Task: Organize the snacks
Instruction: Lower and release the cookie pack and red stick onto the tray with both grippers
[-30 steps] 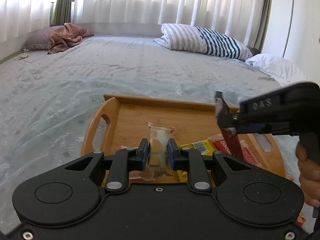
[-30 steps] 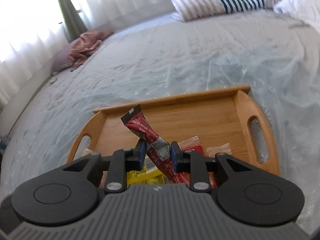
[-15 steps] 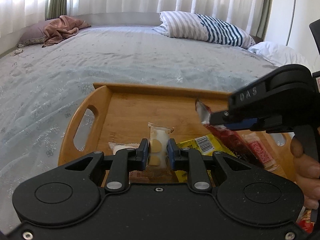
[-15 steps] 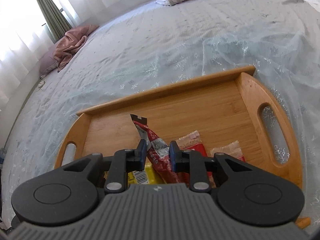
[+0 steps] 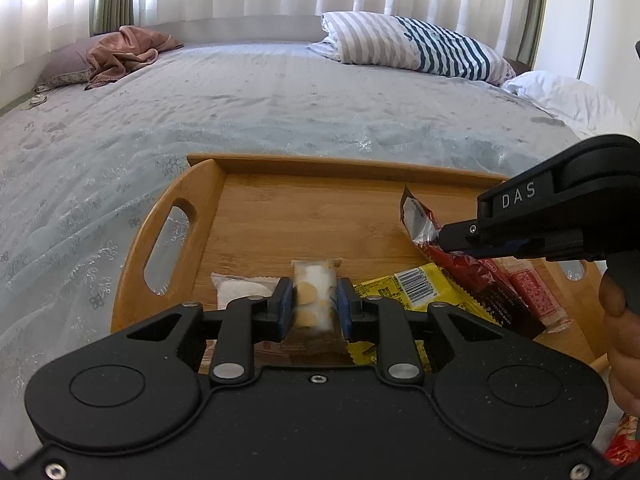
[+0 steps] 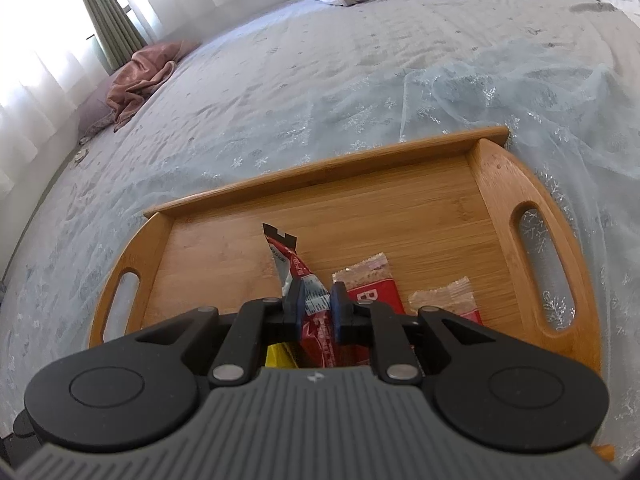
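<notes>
Placing step, both packets low over the bamboo tray with cut-out handles (image 6: 532,200) on the bed. Left gripper (image 5: 314,308) had just been easing its jaws apart, the clear-wrapped packet of round cookies (image 5: 314,300) between the pads, contact hard to call. Right gripper (image 6: 315,310) pinched the red foil snack bar (image 6: 316,312) tight, its torn end sticking up. Next, I'd judge: release both, then back out clear of the yellow barcoded packet (image 5: 408,286).
</notes>
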Available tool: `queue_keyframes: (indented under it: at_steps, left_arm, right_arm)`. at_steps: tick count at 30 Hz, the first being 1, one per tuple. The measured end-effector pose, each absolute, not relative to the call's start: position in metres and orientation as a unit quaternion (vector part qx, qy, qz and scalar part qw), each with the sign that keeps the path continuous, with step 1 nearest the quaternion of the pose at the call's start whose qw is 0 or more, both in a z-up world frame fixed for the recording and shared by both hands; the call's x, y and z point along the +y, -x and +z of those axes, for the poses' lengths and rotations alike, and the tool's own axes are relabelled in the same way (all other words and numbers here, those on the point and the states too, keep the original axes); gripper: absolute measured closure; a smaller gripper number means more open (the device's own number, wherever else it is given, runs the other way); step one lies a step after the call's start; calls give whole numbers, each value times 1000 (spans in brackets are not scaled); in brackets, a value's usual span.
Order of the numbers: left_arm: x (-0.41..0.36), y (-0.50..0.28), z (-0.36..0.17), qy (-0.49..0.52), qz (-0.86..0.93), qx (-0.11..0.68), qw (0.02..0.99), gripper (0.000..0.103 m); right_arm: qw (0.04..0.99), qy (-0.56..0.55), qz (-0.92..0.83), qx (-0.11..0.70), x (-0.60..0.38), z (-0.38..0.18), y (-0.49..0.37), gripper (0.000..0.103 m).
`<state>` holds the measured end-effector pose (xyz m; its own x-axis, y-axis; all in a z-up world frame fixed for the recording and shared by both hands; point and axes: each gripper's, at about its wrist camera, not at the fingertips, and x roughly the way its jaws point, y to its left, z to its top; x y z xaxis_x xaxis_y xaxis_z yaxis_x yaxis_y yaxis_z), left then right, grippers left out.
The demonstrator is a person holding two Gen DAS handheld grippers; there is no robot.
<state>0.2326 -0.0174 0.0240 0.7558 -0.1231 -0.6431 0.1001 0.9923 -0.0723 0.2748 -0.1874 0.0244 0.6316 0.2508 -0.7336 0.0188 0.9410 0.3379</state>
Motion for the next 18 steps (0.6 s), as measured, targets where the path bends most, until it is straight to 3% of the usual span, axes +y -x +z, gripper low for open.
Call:
queue_keyframes:
  at_steps: [1, 3, 6, 12, 18]
  left_arm:
    - [-17, -232, 25, 17, -61, 344, 937, 76]
    - [-17, -230, 26, 18, -65, 342, 937, 62]
    - [-14, -224, 31, 18, -67, 339, 938, 53]
    - [-4, -204, 42, 23, -69, 328, 942, 30]
    - [3, -173, 53, 16, -74, 312, 947, 19]
  right_arm:
    - [891, -155, 67, 423, -186, 26, -274, 76]
    - [895, -144, 69, 417, -185, 28, -270, 72]
    - [904, -120, 77, 404, -183, 34, -262, 50]
    - [918, -75, 98, 377, -183, 46, -240, 38]
    - [927, -45, 122, 352, -187, 55, -207, 25]
